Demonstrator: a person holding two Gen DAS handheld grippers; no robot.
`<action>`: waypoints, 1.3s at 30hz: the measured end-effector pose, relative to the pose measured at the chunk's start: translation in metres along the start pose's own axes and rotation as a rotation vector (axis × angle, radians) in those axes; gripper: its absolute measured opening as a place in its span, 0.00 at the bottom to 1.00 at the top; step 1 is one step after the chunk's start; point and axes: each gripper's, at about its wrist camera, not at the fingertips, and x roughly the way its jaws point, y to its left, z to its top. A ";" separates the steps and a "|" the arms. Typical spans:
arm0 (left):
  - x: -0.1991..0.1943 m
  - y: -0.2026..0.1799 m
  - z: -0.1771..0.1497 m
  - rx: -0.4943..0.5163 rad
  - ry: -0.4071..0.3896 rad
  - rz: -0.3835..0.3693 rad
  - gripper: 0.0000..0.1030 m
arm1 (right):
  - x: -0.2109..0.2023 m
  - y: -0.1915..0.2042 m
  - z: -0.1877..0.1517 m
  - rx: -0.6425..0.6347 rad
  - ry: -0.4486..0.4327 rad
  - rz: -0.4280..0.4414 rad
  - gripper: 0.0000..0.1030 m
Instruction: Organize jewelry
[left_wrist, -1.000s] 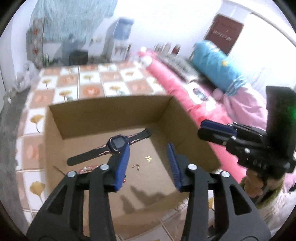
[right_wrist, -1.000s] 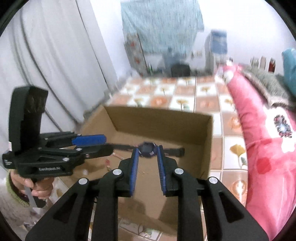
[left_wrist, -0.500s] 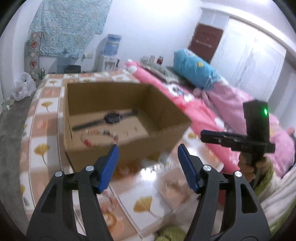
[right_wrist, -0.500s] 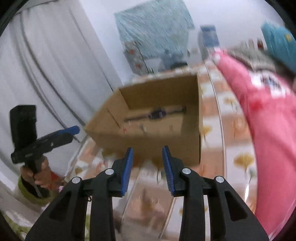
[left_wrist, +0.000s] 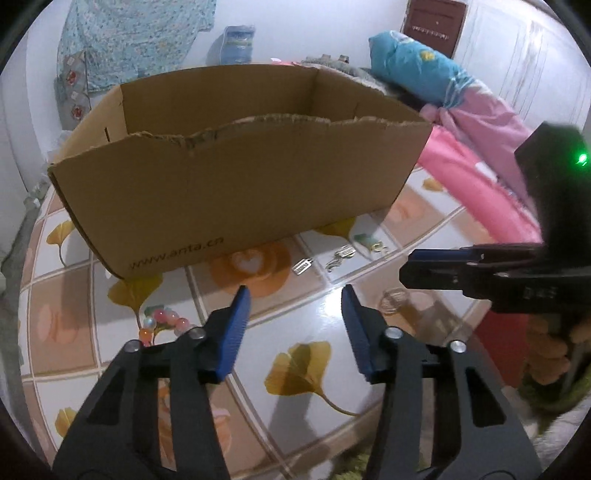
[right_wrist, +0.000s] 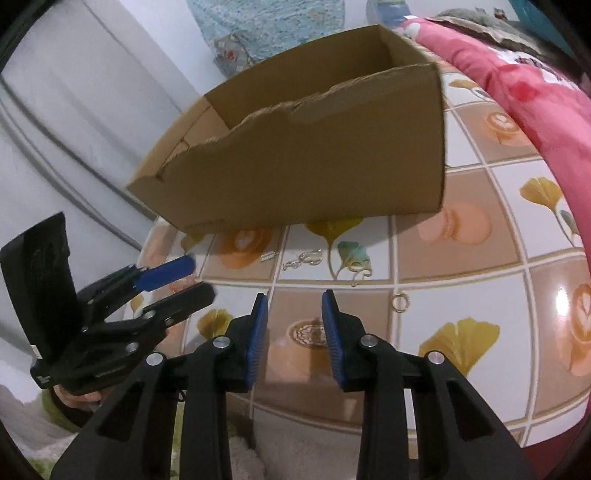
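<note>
Low, both tools (left_wrist: 295, 291) (right_wrist: 294, 299) tilted tableward, empty.

Both grippers point steeply down, side by side and apart: the left gripper (left_wrist: 295, 301), nothing between its blue pads (left_wrist: 236, 317), has its jaws closing, as does the narrower, empty right gripper (right_wrist: 293, 306), a hand (right_wrist: 72, 397) behind.

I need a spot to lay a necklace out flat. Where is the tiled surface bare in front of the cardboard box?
Bare: the glossy tiles right of the small gold ring. Crowded: the strip below the brown cardboard box, where small silver earrings lie, and beside the pastel bead bracelet.
</note>
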 end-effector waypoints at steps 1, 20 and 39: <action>0.003 0.000 0.000 0.010 0.000 0.003 0.39 | 0.002 0.002 0.000 -0.007 0.001 -0.004 0.27; 0.048 -0.012 0.015 0.151 0.056 -0.002 0.17 | 0.026 0.008 0.004 -0.073 0.003 -0.034 0.26; 0.048 -0.018 0.019 0.212 0.049 0.018 0.04 | 0.007 -0.006 0.001 -0.034 -0.039 -0.041 0.26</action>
